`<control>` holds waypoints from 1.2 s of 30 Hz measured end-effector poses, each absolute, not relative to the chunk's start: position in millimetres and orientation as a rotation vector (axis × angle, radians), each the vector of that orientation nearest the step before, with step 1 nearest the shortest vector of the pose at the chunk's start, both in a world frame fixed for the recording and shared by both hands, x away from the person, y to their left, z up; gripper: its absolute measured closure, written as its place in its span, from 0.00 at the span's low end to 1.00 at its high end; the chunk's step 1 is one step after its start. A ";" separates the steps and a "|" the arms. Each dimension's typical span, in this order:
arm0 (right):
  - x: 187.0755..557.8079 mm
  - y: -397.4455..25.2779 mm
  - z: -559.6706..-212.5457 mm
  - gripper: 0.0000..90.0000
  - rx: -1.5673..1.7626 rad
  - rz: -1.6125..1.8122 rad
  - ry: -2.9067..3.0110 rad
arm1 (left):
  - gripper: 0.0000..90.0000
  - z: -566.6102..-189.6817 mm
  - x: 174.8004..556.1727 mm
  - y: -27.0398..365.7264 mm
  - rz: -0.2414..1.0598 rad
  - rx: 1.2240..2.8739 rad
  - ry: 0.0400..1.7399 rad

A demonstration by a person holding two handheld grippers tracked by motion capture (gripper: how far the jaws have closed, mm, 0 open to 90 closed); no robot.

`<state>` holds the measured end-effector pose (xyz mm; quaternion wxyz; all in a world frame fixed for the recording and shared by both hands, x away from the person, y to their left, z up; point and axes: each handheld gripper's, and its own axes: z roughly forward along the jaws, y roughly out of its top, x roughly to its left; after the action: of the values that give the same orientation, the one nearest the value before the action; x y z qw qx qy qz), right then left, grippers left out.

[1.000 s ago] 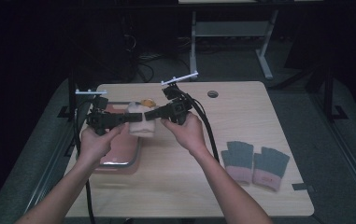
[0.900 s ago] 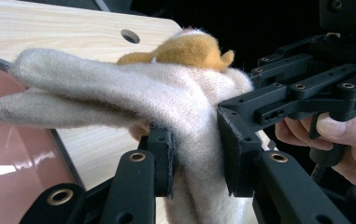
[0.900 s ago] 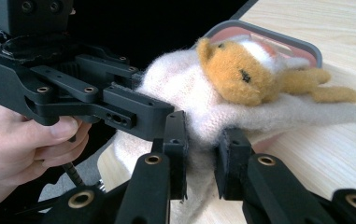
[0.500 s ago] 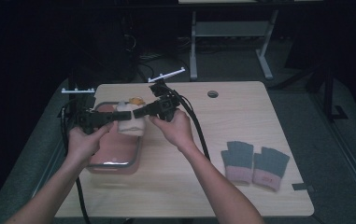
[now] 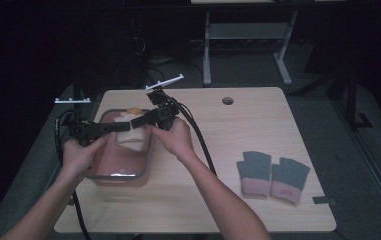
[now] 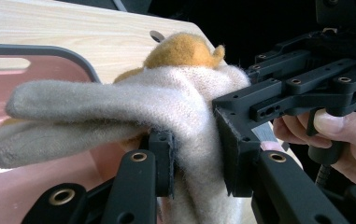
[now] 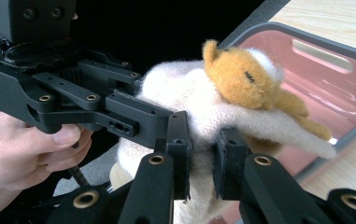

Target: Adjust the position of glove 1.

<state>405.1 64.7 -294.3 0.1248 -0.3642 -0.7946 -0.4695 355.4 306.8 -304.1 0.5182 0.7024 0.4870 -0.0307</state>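
The bench (image 5: 218,200), a pale wooden top with a round cable hole (image 5: 227,100) near its far edge, carried everything. The pink bin (image 5: 120,172), with a grey rim and a slot handle in its wall, stood at the bench's left edge, between the far-left corner and the middle of that side. Near the right edge, toward the near-right corner, two grey gloves (image 5: 273,176) with pink cuffs lay flat side by side, touching, well apart from the bin.

Both forearms reached in from the near edge toward the bin. The left gripper (image 5: 112,127) came from the left edge and the right gripper (image 5: 134,121) from the bench's middle, their tips meeting over the bin's far half. Between them hung the cream glove (image 5: 132,135), held up above the bin's inside, its woolly fingers pointing out over the pink wall. In the left gripper view its two jaws stood narrow, pinching a fold of the cream glove (image 6: 180,107), with the other gripper clamped on the same cloth just beside it. In the right gripper view the jaws were likewise nearly closed on the glove's lower part, cloth bulging above them. A small orange felt animal (image 7: 243,79) sat on top of the glove, touching it, facing the bin's far wall.
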 end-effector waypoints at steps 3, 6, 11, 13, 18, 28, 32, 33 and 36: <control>407.8 71.6 -297.5 0.87 -1.049 -1.369 -2.311 | 0.76 -306.5 355.8 312.4 -0.072 1.677 1.177; 410.9 79.3 -300.9 0.88 -1.046 -1.358 -2.310 | 0.76 -309.3 356.4 318.0 -0.069 1.667 1.183; 416.7 89.5 -311.2 0.88 -1.038 -1.338 -2.304 | 0.77 -319.5 358.8 327.8 -0.078 1.658 1.206; 417.8 90.7 -313.3 0.88 -1.033 -1.339 -2.304 | 0.77 -324.2 360.3 331.1 -0.082 1.655 1.211; 424.9 100.1 -329.3 0.87 -1.046 -1.301 -2.294 | 0.77 -340.6 366.1 338.4 -0.097 1.654 1.247; 435.4 116.4 -371.7 0.87 -1.091 -1.204 -2.266 | 0.77 -374.8 375.6 346.5 -0.141 1.716 1.343; 435.1 121.5 -382.8 0.87 -1.116 -1.121 -2.298 | 0.77 -384.4 378.3 341.3 -0.161 1.785 1.408; 435.0 122.9 -385.4 0.86 -1.114 -1.102 -2.312 | 0.77 -385.5 378.7 340.2 -0.164 1.798 1.421; 433.7 125.6 -391.0 0.84 -1.115 -1.049 -2.342 | 0.76 -389.4 380.4 337.7 -0.183 1.850 1.446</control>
<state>433.7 125.6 -391.0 0.1709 -0.3927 -0.8247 -0.3694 380.4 337.7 -389.4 0.3831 0.7255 0.5672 -0.0717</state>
